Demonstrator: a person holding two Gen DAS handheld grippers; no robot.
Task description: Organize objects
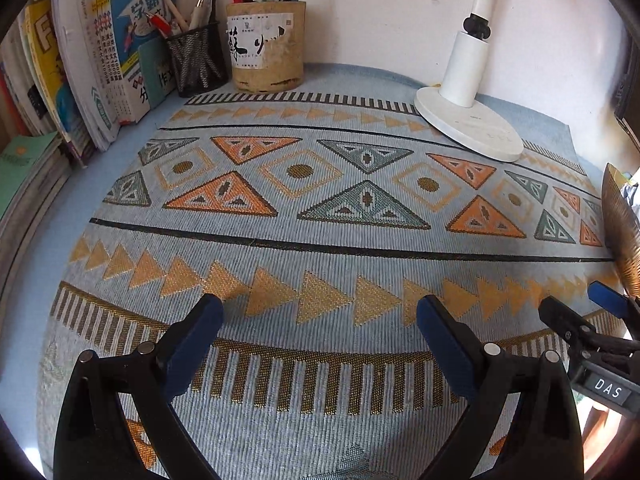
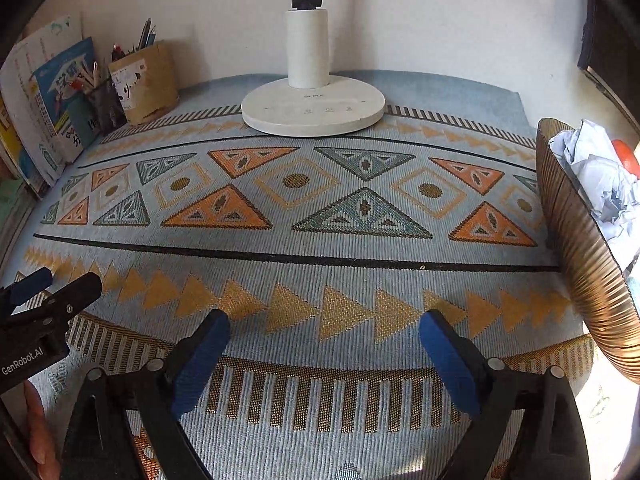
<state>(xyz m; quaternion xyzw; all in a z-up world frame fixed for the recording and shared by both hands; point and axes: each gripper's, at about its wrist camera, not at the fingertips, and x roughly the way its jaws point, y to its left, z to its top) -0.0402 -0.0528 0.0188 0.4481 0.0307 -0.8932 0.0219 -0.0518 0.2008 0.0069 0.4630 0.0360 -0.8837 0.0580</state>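
**GRIPPERS WIDE AND EMPTY: FIX A TARGET BEFORE REACHING**

Left gripper [image 1: 320, 308] and right gripper [image 2: 324, 322]: jaws spread wide, nothing between the pads. Both angled down over the patterned cloth [image 2: 320, 248], side by side and near each other.

**Location of task items**
- No loose item on the cloth under either gripper.
- Likely candidates at the edges only:
  - pens in the mesh cup [image 1: 198, 60] and the cardboard holder [image 1: 266, 46], just beside each other in the back left corner;
  - books [image 1: 120, 52] leaning along the left edge;
  - crumpled paper [image 2: 600, 172] and something orange, too hidden to name, inside the ribbed basket [image 2: 580, 264] at the right edge.
- Next item to handle: cannot tell.

**Procedure**
1. Select one item and assign the nearer gripper: left for the corner holders and books, right for the basket.
2. Keep the jaws wide until the pads straddle the item.
3. For a pen, close on the upper shaft and lift straight up to avoid tipping the cup.
4. For the basket, enter over the rim, not against the ribbed wall.

**Obstructions**
- Lamp base [image 2: 314, 114] at back centre, column rising above it: pass in front of it when crossing.
- Keep the two grippers apart during any reach across.
- Avoid dragging the pads on the cloth, probably prone to rucking.
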